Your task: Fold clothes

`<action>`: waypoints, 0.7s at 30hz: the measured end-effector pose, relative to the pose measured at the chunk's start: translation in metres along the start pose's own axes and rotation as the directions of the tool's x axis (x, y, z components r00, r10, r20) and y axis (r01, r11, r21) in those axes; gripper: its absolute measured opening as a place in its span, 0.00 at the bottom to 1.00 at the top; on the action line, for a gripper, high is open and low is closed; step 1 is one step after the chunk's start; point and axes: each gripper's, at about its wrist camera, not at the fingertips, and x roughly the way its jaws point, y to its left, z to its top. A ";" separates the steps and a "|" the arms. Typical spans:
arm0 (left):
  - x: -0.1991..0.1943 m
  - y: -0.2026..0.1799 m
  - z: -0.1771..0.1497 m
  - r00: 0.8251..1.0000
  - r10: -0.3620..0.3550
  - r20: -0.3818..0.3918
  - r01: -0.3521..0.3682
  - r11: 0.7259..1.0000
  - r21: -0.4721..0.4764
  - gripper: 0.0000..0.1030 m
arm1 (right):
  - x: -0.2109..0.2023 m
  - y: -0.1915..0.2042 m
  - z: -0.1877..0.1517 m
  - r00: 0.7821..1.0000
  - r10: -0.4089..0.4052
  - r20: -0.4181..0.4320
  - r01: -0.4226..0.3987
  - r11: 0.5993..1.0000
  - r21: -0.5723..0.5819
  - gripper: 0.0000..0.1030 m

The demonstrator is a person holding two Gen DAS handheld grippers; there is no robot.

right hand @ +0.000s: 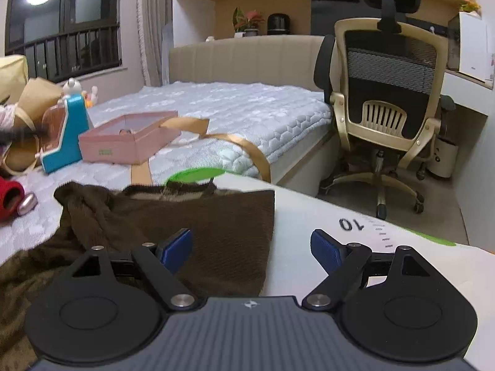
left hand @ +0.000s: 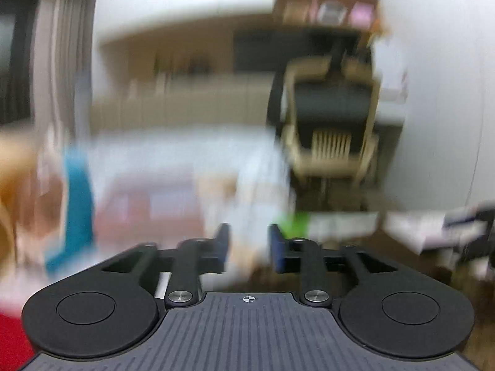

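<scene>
brown sweater lies on my white desk, its right part folded into a flat panel with a straight edge, the rest rumpled off to my left. my right gripper hovers low over that straight edge, fingers spread wide and released, nothing between them; the left finger sits above the fabric, the right one above bare desk near a printed "10". whether either finger touches the cloth i cannot tell. beyond the desk i see a bed with a pink box and a blue toy on it, and an office chair beside the bed. my left wrist view is badly smeared; the left gripper has its fingers parted with a narrow gap and nothing gripped. the chair shows ahead, the sweater is not visible there.
</scene>
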 end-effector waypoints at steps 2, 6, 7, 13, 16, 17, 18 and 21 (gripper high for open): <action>0.011 0.021 -0.021 0.990 -0.052 -0.131 0.033 0.989 -0.146 0.50 | 0.002 0.006 0.004 0.999 0.042 -0.019 -0.043 0.999 -0.017 0.81; 0.013 0.055 -0.029 0.974 -0.148 -0.169 0.074 0.921 -0.383 0.85 | 0.004 0.042 0.025 0.979 0.201 -0.043 -0.204 0.972 -0.116 0.72; 0.013 0.057 -0.029 0.975 -0.154 -0.162 0.080 0.918 -0.388 0.92 | 0.006 0.056 0.031 0.965 0.259 -0.050 -0.264 0.954 -0.143 0.72; 0.026 0.054 -0.059 0.933 -0.227 -0.281 0.092 0.901 -0.424 0.96 | 0.076 0.132 0.053 0.905 0.371 -0.208 -0.409 0.893 -0.189 0.72; 0.027 0.054 -0.069 0.930 -0.227 -0.289 0.091 0.904 -0.417 0.97 | 0.116 0.137 0.044 0.874 0.359 -0.327 -0.419 0.899 -0.131 0.15; 0.026 0.053 -0.069 0.930 -0.223 -0.292 0.088 0.906 -0.414 0.99 | 0.113 0.133 0.044 0.873 0.371 -0.316 -0.421 0.901 -0.107 0.11; 0.026 0.052 -0.069 0.930 -0.219 -0.294 0.084 0.908 -0.410 0.99 | 0.105 0.127 0.049 0.882 0.382 -0.276 -0.419 0.904 -0.089 0.10; 0.030 0.049 -0.068 0.928 -0.206 -0.311 0.065 0.910 -0.410 1.00 | 0.058 0.122 0.069 0.961 0.278 0.006 -0.274 0.949 -0.154 0.09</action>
